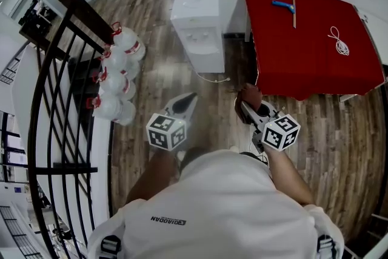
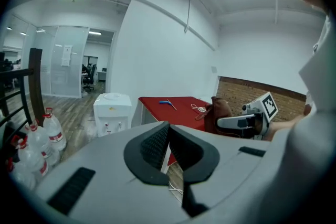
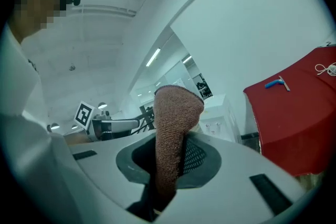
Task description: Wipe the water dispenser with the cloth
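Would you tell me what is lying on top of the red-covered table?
On the red table lie a blue tool, a thin stick and a coiled white cord. The cover hides whatever is underneath.

1. Bare wooden floor (image 1: pixel 212 103) lies open between the cloth (image 1: pixel 248 96) in the right gripper (image 1: pixel 247 108) and the water dispenser (image 1: pixel 197 27).
2. The red desk (image 1: pixel 309 39) stands just beside the dispenser's right side.
3. Bottles (image 1: pixel 115 79) and a black railing (image 1: pixel 82 9) block the left.

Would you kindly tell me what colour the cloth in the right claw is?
Reddish-brown cloth, clearest in the right gripper view.
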`<state>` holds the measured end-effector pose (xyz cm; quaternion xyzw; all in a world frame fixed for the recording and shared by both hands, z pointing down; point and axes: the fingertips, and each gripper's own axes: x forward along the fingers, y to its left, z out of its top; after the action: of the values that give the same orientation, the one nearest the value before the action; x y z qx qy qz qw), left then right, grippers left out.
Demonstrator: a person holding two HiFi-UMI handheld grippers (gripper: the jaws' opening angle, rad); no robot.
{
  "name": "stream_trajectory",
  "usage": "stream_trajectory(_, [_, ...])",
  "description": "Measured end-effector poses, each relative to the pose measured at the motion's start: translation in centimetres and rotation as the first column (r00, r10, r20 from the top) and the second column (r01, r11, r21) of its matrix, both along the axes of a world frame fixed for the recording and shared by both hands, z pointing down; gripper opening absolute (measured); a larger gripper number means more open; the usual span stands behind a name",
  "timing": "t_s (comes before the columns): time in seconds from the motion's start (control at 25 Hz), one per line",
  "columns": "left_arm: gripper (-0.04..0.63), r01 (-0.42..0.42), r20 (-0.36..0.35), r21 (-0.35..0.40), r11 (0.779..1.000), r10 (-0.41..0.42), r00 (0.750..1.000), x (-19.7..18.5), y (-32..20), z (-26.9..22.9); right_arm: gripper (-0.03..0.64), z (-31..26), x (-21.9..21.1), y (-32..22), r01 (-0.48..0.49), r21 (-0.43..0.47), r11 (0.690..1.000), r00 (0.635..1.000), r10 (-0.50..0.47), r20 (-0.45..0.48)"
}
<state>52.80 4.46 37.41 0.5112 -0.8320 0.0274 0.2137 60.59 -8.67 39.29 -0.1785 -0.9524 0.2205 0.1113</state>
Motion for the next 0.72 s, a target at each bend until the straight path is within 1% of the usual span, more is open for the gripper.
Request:
stream_trajectory(0.12, [-0.011, 0.007, -0.028, -0.006, 1.000, -0.007, 1.000, 0.1, -0.3, 0.5, 0.054, 1.2, 0.5, -0.3, -0.008, -0.003, 1.000, 0.999, 0.008, -0.043])
stream_trajectory(0.24, [-0.011, 0.028, -0.040, 0.007, 1.000, -0.028, 0.999, -0.2, -0.8, 0.3, 0.054, 1.3, 0.8, -1.5, -0.028, -0.026, 0.999, 0.999, 0.027, -0.045])
stream_trajectory(0.32, [-0.011, 0.057, -0.044, 0.016, 0.998, -0.056, 0.997, -1.0, -0.8, 0.0, 0.054, 1.1, 0.6, -2.8, -0.048, -0.010, 0.999, 0.998, 0.047, -0.044])
stream_trajectory(0.4, [-0.011, 0.079, -0.038, 0.010, 0.997, -0.079, 0.996, -1.6, -0.5, -0.3, 0.054, 1.2, 0.6, -3.9, -0.070, 0.012, 0.997, 0.996, 0.070, -0.049])
stream_trajectory(0.56, [-0.011, 0.082, -0.032, -0.040, 0.996, -0.083, 0.996, -1.3, 0.5, 0.2, 0.054, 2.6, 1.5, -4.9, -0.090, -0.004, 0.996, 0.993, 0.089, -0.076])
stream_trajectory(0.72, [-0.011, 0.071, -0.065, -0.096, 0.993, -0.078, 0.995, -1.1, 1.4, 1.8, 0.054, 4.2, 1.0, -4.6, -0.096, -0.037, 0.995, 0.988, 0.091, -0.122])
